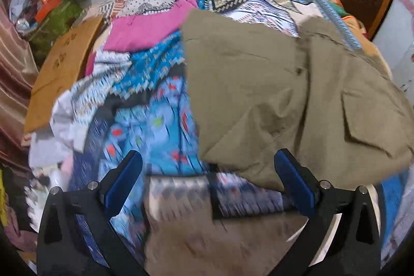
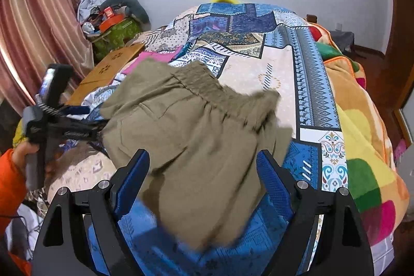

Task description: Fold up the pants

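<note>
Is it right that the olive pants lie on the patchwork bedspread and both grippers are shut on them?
Not quite. The olive pants do lie on the patchwork bedspread, but both wrist views show the left gripper and right gripper open, gripping nothing.

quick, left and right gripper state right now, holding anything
left gripper: open, holding nothing, beside the olive pants.
right gripper: open, pants between its fingers, not gripped.

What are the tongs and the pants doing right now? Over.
Left tongs open, empty. Right tongs open above the olive pants, not gripping. Pants bunched on the patchwork bedspread. Pink cloth lies clear beside them.
</note>
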